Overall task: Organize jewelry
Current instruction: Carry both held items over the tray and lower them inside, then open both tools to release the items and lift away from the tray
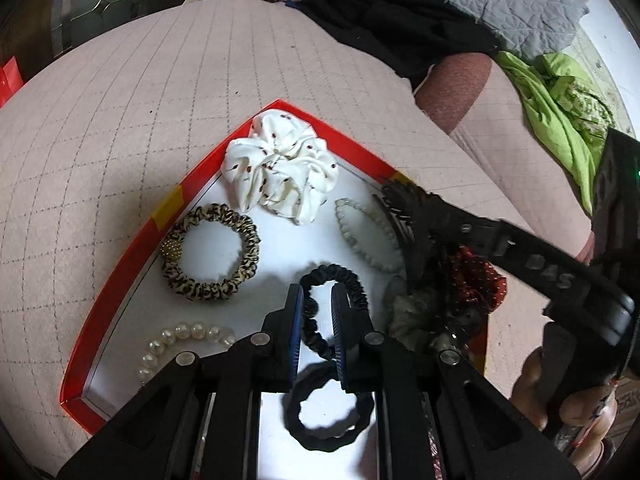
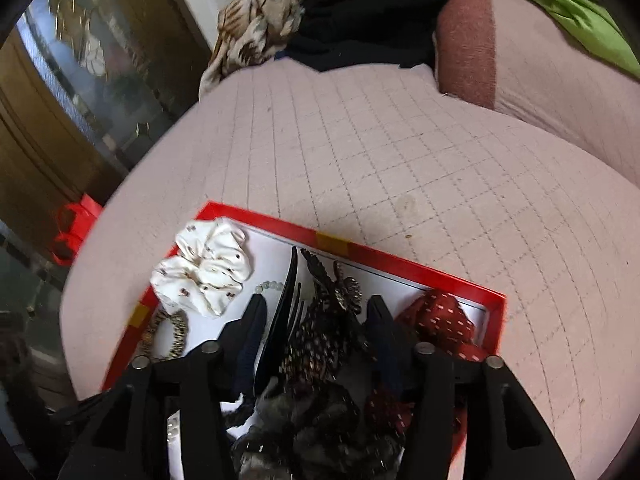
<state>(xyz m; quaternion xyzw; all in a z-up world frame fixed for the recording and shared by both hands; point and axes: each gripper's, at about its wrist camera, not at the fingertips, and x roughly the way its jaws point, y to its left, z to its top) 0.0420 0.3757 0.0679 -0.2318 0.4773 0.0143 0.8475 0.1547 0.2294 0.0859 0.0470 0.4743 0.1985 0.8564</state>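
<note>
A red-rimmed white tray (image 1: 120,264) lies on a pink quilted bed and holds hair ties and beads. My left gripper (image 1: 316,300) hovers low over the tray, its fingers slightly apart around one side of a thin black scrunchie (image 1: 352,284). A thicker black hair tie (image 1: 324,412) lies below it. My right gripper (image 2: 316,312) is open, its fingers either side of a black feathered hair clip (image 2: 320,320); it also shows in the left wrist view (image 1: 404,208). A white scrunchie (image 1: 280,168), a leopard scrunchie (image 1: 212,256), a pearl bracelet (image 1: 180,340), a pale bead bracelet (image 1: 360,232) and a red dotted scrunchie (image 2: 440,316) lie in the tray.
The tray's rim also shows in the right wrist view (image 2: 400,264). Piled clothes sit at the bed's far side: floral cloth (image 2: 256,20), black cloth (image 1: 392,28), grey quilt (image 1: 500,4), green cloth (image 1: 560,104). A red bag (image 2: 76,224) stands beside the bed near a wooden door.
</note>
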